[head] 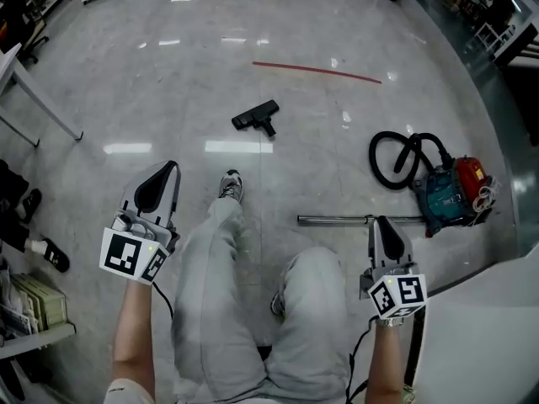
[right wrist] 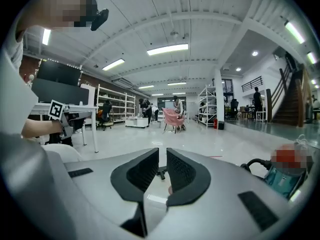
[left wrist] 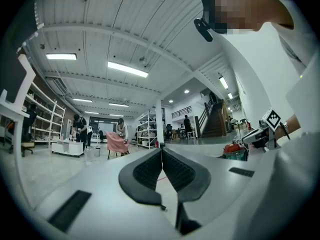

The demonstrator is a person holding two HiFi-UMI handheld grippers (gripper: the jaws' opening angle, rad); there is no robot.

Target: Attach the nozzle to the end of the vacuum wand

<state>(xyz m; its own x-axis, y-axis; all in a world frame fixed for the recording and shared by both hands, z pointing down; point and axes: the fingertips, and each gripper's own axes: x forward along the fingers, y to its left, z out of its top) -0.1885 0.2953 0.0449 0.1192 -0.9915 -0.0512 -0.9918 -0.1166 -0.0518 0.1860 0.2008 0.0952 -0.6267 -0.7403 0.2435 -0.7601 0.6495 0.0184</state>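
The black floor nozzle (head: 257, 117) lies on the polished floor ahead of the person's legs; in the right gripper view the nozzle (right wrist: 161, 173) shows through the gap between the jaws. A metal wand (head: 358, 220) lies flat on the floor, running left from the teal and red vacuum cleaner (head: 455, 192) with its looped black hose (head: 402, 158). My left gripper (head: 171, 168) hangs over the floor left of the knees, jaws together and empty (left wrist: 162, 151). My right gripper (head: 383, 221) hovers above the wand, jaws a narrow slit apart (right wrist: 162, 151), holding nothing.
The person's legs and shoe (head: 230, 185) fill the middle. White table legs (head: 38, 99) stand at the far left, with a low shelf of books (head: 34, 305) and shoes (head: 46, 252) below. A white surface (head: 480, 326) is at the lower right. A red line (head: 316, 71) crosses the floor.
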